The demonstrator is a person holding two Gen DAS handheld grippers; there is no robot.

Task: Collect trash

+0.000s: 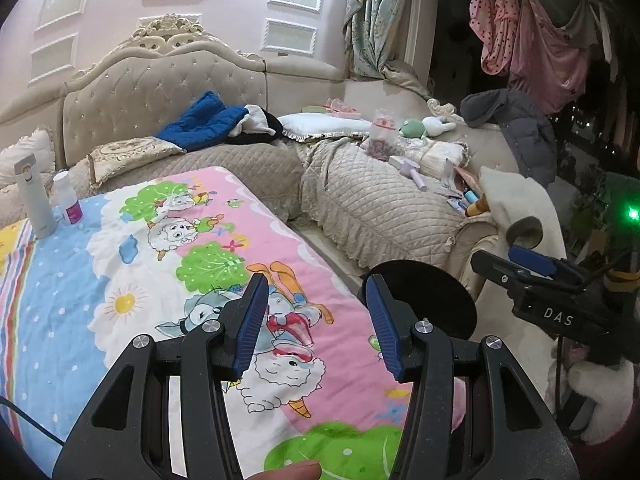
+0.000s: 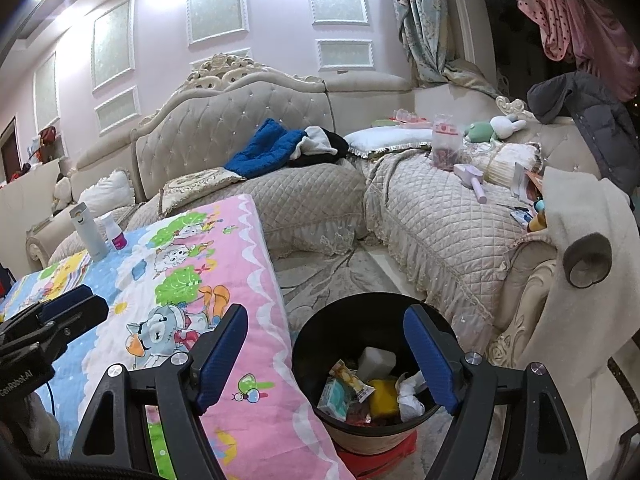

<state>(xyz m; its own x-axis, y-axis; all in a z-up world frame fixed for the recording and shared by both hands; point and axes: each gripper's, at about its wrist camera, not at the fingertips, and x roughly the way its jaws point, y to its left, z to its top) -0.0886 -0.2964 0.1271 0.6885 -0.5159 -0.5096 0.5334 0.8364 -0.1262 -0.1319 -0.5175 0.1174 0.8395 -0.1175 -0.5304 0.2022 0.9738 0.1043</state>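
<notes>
**Both grippers open and empty; trash sits in the bin under the right one**

At the left of the left wrist view we see a white flask (image 1: 34, 196) and a small white bottle with a magenta label (image 1: 68, 198) standing just beside each other on the cartoon-print cloth (image 1: 120, 240) that covers the table. Lower centre, our left gripper (image 1: 318, 320) hangs over that cloth with its blue-padded jaws spread apart and nothing between them. Behind its right finger a dark round shape, the rim of the trash bin (image 1: 440, 284), shows past the table edge. At the far right, our right gripper (image 1: 532, 262) juts in from the side.

In the right wrist view, the left gripper (image 2: 60, 312) appears at the left edge above the cloth. Toward the lower centre, the right gripper (image 2: 326, 354) is held with its jaws wide apart and empty, directly above the black trash bin (image 2: 312, 344), which stands on the floor just beside the table's edge. The trash (image 2: 372, 396) lies inside the bin, between and below the two fingers: a white block, a printed snack wrapper, a teal packet, a yellow piece, and crumpled white tissue at the right.
</notes>
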